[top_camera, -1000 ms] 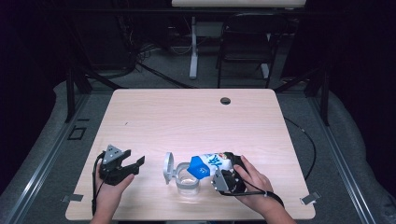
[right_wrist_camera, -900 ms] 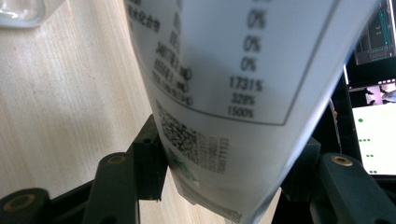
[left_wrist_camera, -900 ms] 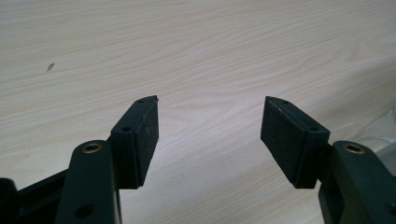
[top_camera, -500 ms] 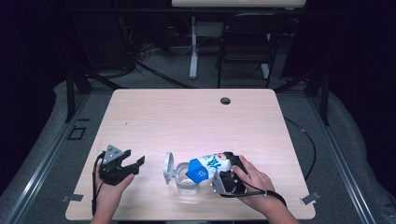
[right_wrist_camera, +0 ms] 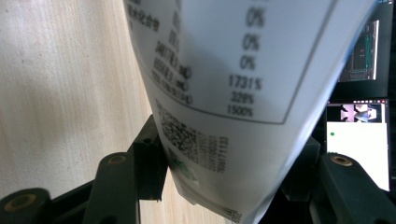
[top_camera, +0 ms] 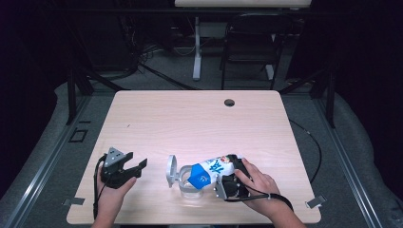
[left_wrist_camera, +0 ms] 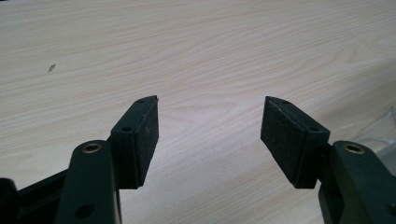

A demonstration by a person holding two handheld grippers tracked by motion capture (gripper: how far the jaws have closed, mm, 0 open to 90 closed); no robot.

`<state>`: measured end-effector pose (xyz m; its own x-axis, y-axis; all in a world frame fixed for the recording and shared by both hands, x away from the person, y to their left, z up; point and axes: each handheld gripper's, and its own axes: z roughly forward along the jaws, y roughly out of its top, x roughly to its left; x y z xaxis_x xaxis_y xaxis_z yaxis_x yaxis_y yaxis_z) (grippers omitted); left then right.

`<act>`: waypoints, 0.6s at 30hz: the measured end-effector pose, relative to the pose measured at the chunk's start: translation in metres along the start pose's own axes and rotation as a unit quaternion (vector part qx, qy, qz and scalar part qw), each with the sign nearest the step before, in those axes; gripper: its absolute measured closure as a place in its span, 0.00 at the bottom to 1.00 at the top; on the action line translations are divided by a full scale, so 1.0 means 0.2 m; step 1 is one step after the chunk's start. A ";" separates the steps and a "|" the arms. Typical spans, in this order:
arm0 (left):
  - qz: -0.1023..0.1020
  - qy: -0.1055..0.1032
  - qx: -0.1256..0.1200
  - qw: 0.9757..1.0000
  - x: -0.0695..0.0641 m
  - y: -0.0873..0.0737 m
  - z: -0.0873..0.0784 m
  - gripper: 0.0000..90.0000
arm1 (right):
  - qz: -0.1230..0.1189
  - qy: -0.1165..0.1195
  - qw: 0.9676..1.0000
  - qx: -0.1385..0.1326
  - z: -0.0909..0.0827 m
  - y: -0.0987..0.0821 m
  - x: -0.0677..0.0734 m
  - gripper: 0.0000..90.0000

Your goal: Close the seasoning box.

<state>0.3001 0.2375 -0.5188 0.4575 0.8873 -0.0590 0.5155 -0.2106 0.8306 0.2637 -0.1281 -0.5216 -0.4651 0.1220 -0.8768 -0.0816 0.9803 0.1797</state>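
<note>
A light wood-grain table [top_camera: 199, 123] seen from above, with a person's 2 forearms entering from its near edge, each hand holding a 2-jaw gripper. The landmark for every place here is a clear lidded container [top_camera: 183, 179] near the table's front edge, a little right of centre.

Well to the left of the container, the left gripper [top_camera: 139, 165] rests low over bare wood, pointing toward the container. Its jaws stand wide apart with nothing between them; in the left gripper view [left_wrist_camera: 210, 128] only tabletop shows between the 2 black pads.

The container sits with its round lid [top_camera: 171, 169] hinged open and standing up on its left side.

Touching the container on its right, a blue and white pouch [top_camera: 209, 170] is held tilted, its lower end at or just inside the container's mouth. The right gripper [top_camera: 228, 183] grips the pouch's other end, with the person's right hand [top_camera: 256, 183] wrapped around the gripper. In the right gripper view, the pouch's white printed back [right_wrist_camera: 224, 93] fills the gap, and both jaws press against its sides.

Judged from this, the lid is already open and the pouch is in hand and positioned at the container. Whether anything has gone in cannot be told. Likely left: emptying or inserting the pouch, then closing the lid, perhaps with the idle left gripper.
</note>
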 end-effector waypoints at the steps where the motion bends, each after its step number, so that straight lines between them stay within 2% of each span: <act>1: -0.001 0.000 0.000 1.000 0.00 0.00 0.00 0.41 | -0.003 -0.001 1.000 0.002 0.00 0.00 0.00 0.50; 7: 0.000 0.000 0.000 1.000 0.00 0.00 0.00 0.41 | -0.004 -0.003 1.000 -0.002 0.00 0.00 0.00 0.50; 9: 0.000 0.000 0.000 1.000 0.00 0.00 0.00 0.41 | -0.015 -0.004 1.000 0.008 0.00 0.01 0.00 0.50; 12: 0.000 0.000 0.000 1.000 0.00 0.00 0.00 0.41 | -0.015 -0.004 1.000 0.002 0.00 0.01 0.00 0.50; 15: 0.000 0.000 -0.001 1.000 0.00 0.00 0.00 0.41 | -0.029 -0.008 0.999 0.010 0.00 0.01 0.00 0.50; 18: -0.001 0.000 0.000 1.000 0.00 0.00 0.00 0.42 | -0.025 -0.007 1.000 0.002 0.00 0.01 0.01 0.50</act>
<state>0.3001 0.2380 -0.5185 0.4568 0.8874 -0.0616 0.5165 -0.2082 0.8306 0.2632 -0.1252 -0.5223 -0.4475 0.0760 -0.8911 -0.1013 0.9857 0.1349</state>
